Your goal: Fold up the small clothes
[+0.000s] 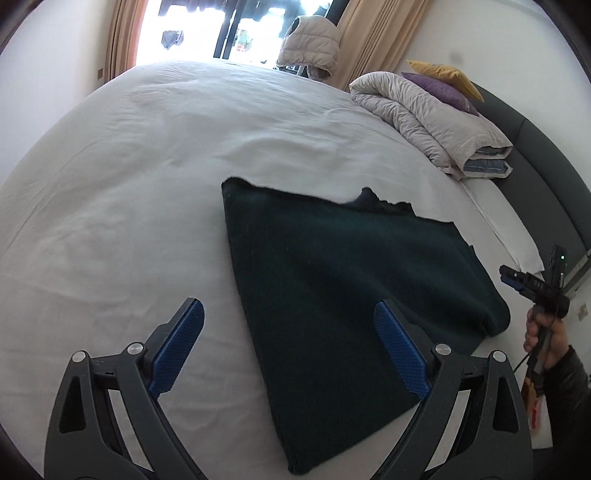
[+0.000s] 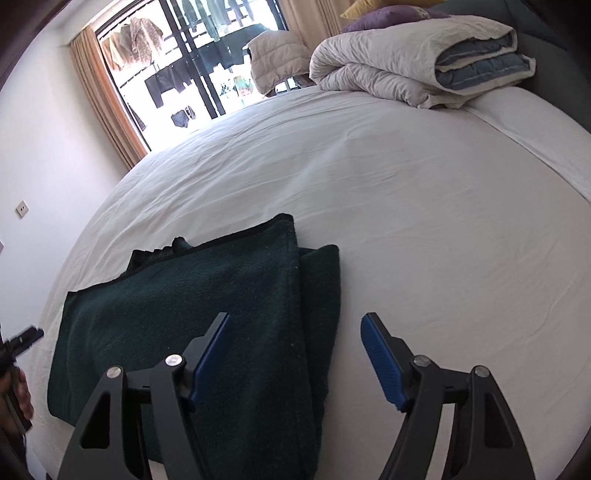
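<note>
My left gripper and right gripper hang open, empty, above the dark green garment, partly folded; next I grasp its near edge.

1 garment, 2 pillows

A home bedroom: a wide bed with a white sheet fills the view, a folded duvet and pillows at two o'clock, and a curtained balcony door at twelve o'clock with laundry hanging outside.
</note>
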Tool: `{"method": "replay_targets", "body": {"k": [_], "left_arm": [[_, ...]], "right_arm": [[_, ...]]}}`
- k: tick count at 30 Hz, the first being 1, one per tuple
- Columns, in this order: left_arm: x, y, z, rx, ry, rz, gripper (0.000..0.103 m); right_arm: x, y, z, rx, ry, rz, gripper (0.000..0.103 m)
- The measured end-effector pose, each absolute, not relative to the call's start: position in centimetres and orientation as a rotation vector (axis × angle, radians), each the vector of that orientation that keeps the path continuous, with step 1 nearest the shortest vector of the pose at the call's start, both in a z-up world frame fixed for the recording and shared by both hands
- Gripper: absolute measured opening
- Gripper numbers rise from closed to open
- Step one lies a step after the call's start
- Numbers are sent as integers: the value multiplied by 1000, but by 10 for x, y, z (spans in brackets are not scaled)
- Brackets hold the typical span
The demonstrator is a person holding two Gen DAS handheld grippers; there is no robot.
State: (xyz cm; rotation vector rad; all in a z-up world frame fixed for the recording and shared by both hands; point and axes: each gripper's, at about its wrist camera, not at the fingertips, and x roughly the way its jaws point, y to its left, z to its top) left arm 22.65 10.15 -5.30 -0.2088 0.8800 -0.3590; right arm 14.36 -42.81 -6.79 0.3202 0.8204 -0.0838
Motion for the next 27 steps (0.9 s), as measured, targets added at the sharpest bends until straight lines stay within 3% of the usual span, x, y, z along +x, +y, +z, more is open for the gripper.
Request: {"method": "replay_targets", "body": {"k": [2,12,15,17,19,22,27], "left_arm": [[207,101,-64,-209,901,-333,95],[181,86,-105,-281,973,-369,92],[190,81,-106,-269,973,-361,77],[197,78,-106,-238,980,-344,59],[202,78,-108,-225,981,-318,31],[205,84,-109,-248,979,-318,18],[207,79,-109,-216,975,-321,12]], "right_arm": [[134,-434,-71,357,837,-49,66],[97,-423,-90,348,903,45,59],[98,-416,-94,322,921,69,51],[102,-412,-95,312,919,83,43],[109,-408,-97,296,929,89,34],[116,-402,-101,261,952,92,14],[110,-402,-91,237,922,57,9]]}}
